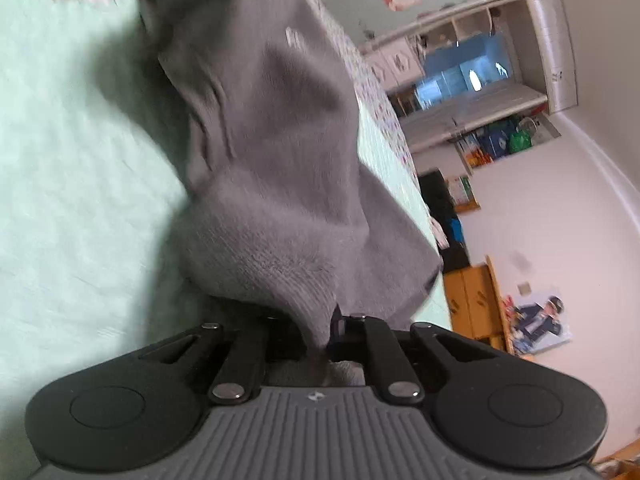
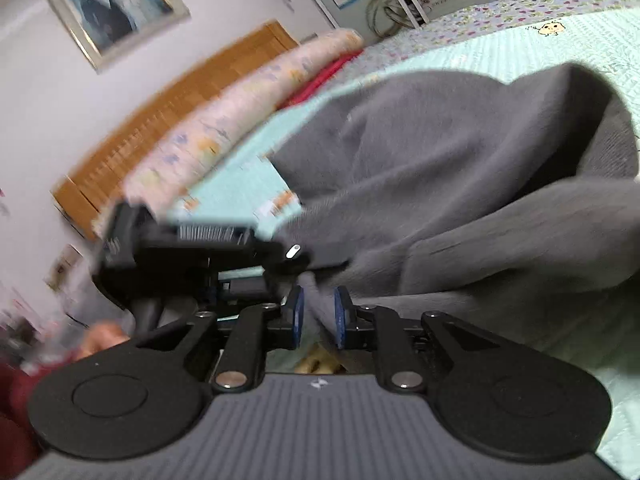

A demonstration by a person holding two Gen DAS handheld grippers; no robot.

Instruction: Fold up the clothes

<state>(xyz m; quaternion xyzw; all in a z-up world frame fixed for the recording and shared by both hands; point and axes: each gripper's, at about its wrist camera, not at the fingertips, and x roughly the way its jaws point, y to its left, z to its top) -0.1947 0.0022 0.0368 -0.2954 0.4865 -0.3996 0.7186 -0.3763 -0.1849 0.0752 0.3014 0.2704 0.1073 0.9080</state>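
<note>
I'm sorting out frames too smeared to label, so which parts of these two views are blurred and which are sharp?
Left wrist view: the grey garment and green bedspread are motion-smeared, the left gripper body sharp, the room bowed by the fisheye. Right wrist view: the headboard and pillow streak most, while the right gripper and its blue-padded fingers stay crisp.

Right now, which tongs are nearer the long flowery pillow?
Left. The left tongs lie just in front of the pillow; the right tongs sit farther back, grey sweater between their pads.
</note>
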